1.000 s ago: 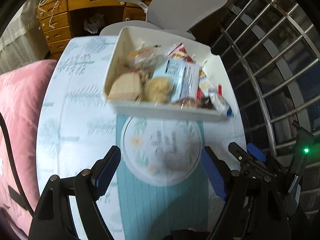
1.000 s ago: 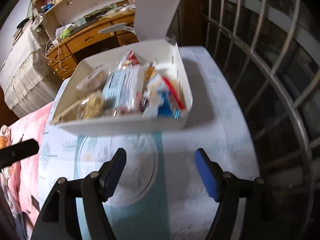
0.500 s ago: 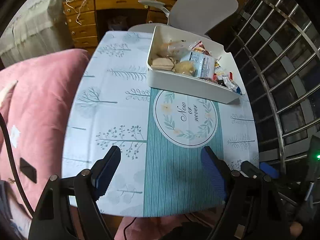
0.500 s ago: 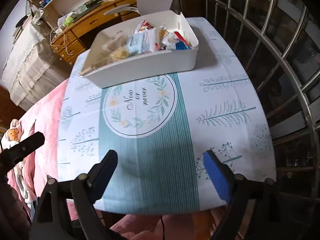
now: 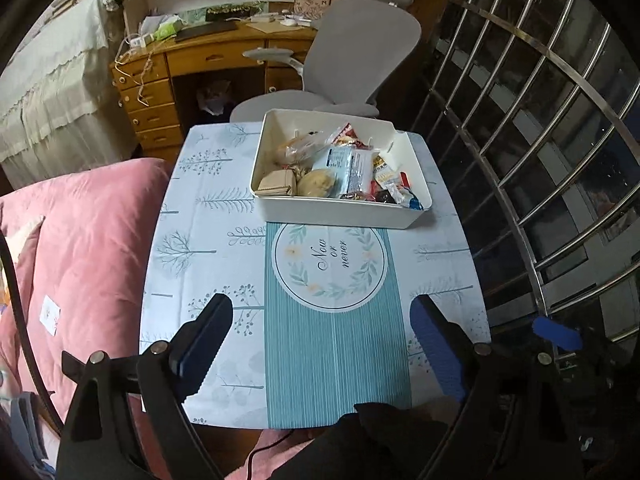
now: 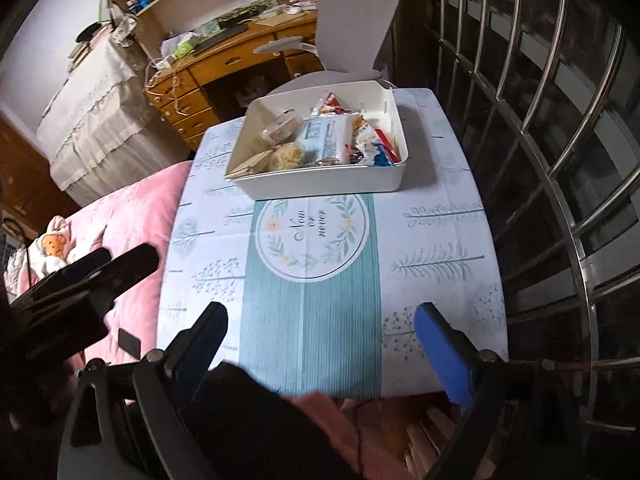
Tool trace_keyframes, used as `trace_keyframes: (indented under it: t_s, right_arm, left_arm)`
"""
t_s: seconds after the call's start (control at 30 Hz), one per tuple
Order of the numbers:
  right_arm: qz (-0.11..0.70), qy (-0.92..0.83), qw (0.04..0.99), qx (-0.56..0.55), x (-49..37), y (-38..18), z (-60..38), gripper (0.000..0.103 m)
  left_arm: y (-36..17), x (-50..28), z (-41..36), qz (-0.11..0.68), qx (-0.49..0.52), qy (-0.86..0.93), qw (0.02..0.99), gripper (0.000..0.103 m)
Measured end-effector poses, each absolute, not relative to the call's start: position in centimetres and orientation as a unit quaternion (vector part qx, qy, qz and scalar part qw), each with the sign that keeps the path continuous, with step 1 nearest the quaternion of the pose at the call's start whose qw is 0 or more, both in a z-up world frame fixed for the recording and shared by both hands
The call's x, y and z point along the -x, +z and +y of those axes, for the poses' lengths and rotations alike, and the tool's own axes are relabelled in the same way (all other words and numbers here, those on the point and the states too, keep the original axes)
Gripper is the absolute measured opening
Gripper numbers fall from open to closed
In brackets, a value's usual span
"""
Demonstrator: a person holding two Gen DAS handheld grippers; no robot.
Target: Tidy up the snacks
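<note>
**Both grippers empty and high above the counter, snack box far ahead**

The left gripper (image 5: 320, 344) was wide and its jaws were opening further; nothing was between them, only the striped cloth of the counter (image 5: 208, 248) far below. The right gripper (image 6: 320, 344) was the same: wide, opening, empty. Both pointed steeply down over the near edge of the counter.

From each gripper the white box (image 5: 332, 210) lay ahead, at the far end of the counter, well apart from the fingertips. Its long side ran across the view, left to right. The snacks (image 5: 344, 168) all lay inside it, packed close together. In the right wrist view the box (image 6: 320, 182) sat almost straight ahead, so neither hand seemed clearly nearer. No snack was visible outside on the cloth, so the organizing looked finished.
</note>
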State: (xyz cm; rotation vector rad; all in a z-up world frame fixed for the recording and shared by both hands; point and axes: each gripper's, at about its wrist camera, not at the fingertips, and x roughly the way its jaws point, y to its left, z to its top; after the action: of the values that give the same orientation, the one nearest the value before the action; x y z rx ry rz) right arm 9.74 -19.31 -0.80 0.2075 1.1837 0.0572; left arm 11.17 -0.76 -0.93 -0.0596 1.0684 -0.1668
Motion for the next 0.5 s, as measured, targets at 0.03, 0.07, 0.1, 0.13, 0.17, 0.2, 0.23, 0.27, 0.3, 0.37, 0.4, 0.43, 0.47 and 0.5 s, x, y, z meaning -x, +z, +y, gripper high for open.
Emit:
trace_keyframes:
  t_s: [0.03,0.07,0.1,0.13,0.17,0.2,0.23,0.27,0.3,0.37,0.4,0.43,0.47,0.5]
  right_arm:
    - [0.555,0.024,0.826,-0.094,-9.4,-0.7,-19.3,0.095]
    - [0.555,0.021,0.827,-0.092,-9.2,-0.6,-19.3,0.095]
    - [0.553,0.018,0.828,-0.093,-8.9,-0.7,-19.3,0.096]
    - [0.552,0.016,0.829,-0.094,-8.7,-0.7,-19.4,0.099]
    - [0.551,0.012,0.83,-0.092,-8.6,-0.8,-19.5,0.101]
    - [0.55,0.004,0.83,-0.089,-8.5,-1.0,-19.6,0.103]
    - [0.547,-0.002,0.832,-0.089,-8.3,-1.0,-19.6,0.103]
    - [0.54,-0.007,0.837,-0.091,-8.1,-1.0,-19.8,0.103]
    - [0.537,-0.011,0.839,-0.091,-7.9,-1.1,-19.8,0.103]
    - [0.54,-0.014,0.837,-0.092,-7.7,-1.6,-19.8,0.103]
    - [0.544,-0.014,0.834,-0.093,-7.7,-1.9,-19.8,0.103]
    - [0.546,-0.014,0.833,-0.093,-7.7,-2.0,-19.6,0.103]
    - [0.546,-0.013,0.832,-0.094,-7.6,-2.1,-19.6,0.103]
    - [0.544,-0.013,0.834,-0.093,-7.5,-2.0,-19.6,0.103]
  left_arm:
    - [-0.8,-11.0,-0.9,0.508,0.027,-0.074,0.858,0.092]
    - [-0.8,-10.9,-1.1,0.507,0.024,-0.068,0.859,0.092]
    - [-0.8,-10.8,-1.2,0.506,0.021,-0.064,0.86,0.093]
    - [-0.8,-10.7,-1.5,0.505,0.016,-0.061,0.861,0.094]
    - [-0.9,-10.6,-1.6,0.503,0.013,-0.06,0.862,0.094]
    - [-0.9,-10.4,-1.7,0.499,0.01,-0.059,0.864,0.096]
    - [-0.9,-10.1,-1.8,0.495,0.006,-0.058,0.867,0.098]
    - [-1.0,-9.8,-1.9,0.49,0.002,-0.056,0.87,0.101]
    - [-1.0,-9.7,-2.0,0.487,-0.001,-0.054,0.872,0.102]
    - [-1.3,-9.6,-2.1,0.49,-0.004,-0.053,0.87,0.102]
    - [-1.4,-9.5,-2.2,0.492,-0.006,-0.054,0.869,0.102]
    - [-1.5,-9.4,-2.3,0.493,-0.009,-0.056,0.868,0.102]
    - [-1.6,-9.4,-2.4,0.494,-0.011,-0.058,0.868,0.102]
    - [-1.7,-9.3,-2.6,0.494,-0.015,-0.06,0.867,0.102]
